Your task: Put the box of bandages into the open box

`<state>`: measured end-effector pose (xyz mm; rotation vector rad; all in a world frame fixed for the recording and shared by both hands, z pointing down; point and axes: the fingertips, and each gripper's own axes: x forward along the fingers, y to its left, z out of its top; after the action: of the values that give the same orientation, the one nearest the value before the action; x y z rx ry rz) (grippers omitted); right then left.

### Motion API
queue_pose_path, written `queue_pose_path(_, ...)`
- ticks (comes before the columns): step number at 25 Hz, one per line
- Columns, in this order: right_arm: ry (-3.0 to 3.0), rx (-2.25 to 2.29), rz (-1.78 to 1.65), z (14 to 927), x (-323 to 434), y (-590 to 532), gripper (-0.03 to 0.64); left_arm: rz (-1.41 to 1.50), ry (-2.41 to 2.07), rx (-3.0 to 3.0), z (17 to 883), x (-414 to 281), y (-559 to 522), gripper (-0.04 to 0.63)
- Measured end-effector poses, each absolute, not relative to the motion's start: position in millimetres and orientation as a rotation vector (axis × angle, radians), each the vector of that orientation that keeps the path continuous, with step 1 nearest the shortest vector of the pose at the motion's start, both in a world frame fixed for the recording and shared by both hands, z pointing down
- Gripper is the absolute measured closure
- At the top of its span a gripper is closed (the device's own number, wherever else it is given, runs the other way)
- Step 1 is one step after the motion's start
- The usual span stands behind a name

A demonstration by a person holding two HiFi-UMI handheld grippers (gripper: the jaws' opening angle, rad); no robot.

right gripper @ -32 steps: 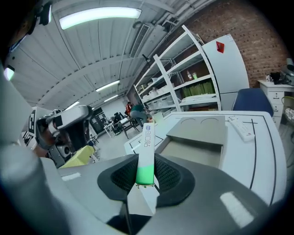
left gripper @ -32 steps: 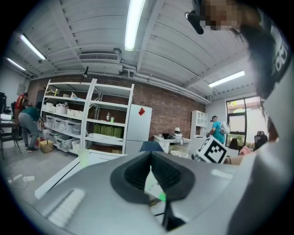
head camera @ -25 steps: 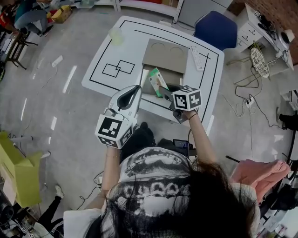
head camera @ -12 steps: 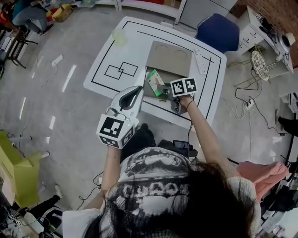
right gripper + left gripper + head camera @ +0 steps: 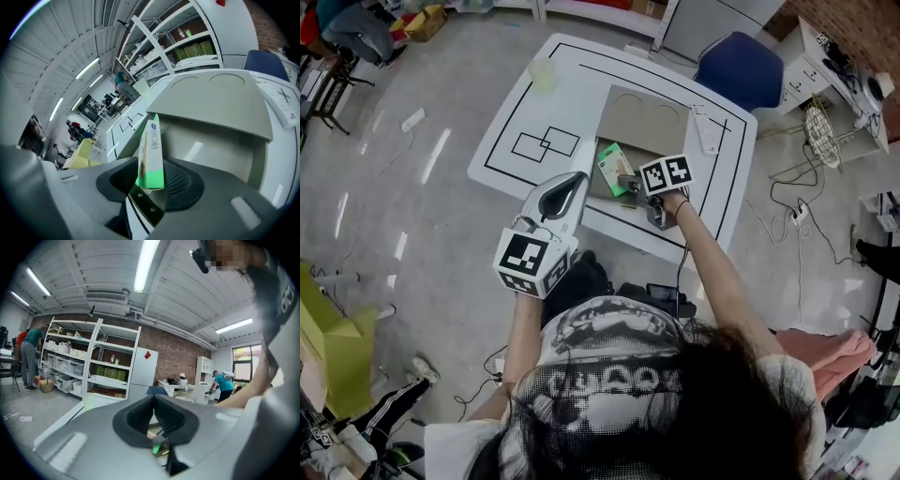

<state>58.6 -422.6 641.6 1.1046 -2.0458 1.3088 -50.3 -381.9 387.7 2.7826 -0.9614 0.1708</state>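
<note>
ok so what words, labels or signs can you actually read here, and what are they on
"创口贴": printed on the side of the bandage box
blue logo above it: too small to read
marker cubes: black-and-white square patterns, no words
red diamond on the white cabinet: no lettering visible

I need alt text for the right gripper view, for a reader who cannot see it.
A green and white bandage box stands upright between the right gripper's jaws, which have just been opening, in front of the open cardboard box on the white table. Behind are shelves and people.
</note>
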Motion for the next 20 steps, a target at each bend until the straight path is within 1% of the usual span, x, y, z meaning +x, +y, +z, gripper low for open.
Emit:
queue_pose_path(2, -2.021, 1.096, 1.271, 644.2, 59.6, -420.5, 0.418, 0.166, -0.959, 2.782, 386.9, -49.9, -383.1, 0.595)
queue_pose_path(7, -1.998, 1.156, 1.252, 641.3, 66.1, -422.1, 0.382, 0.166, -0.958, 2.777, 388.0, -50.2, -384.2, 0.595)
queue_pose_path(14, -2.042, 1.222, 1.222, 626.3, 73.8, -425.2, 0.379, 0.169, -0.947, 2.780, 390.5, -47.4, -382.4, 0.595)
queue_pose_path(20, -2.194, 1.266, 1.159, 588.3, 67.8, -425.3, 0.411, 0.165, -0.938, 2.782, 390.5, -43.6, -381.2, 0.595)
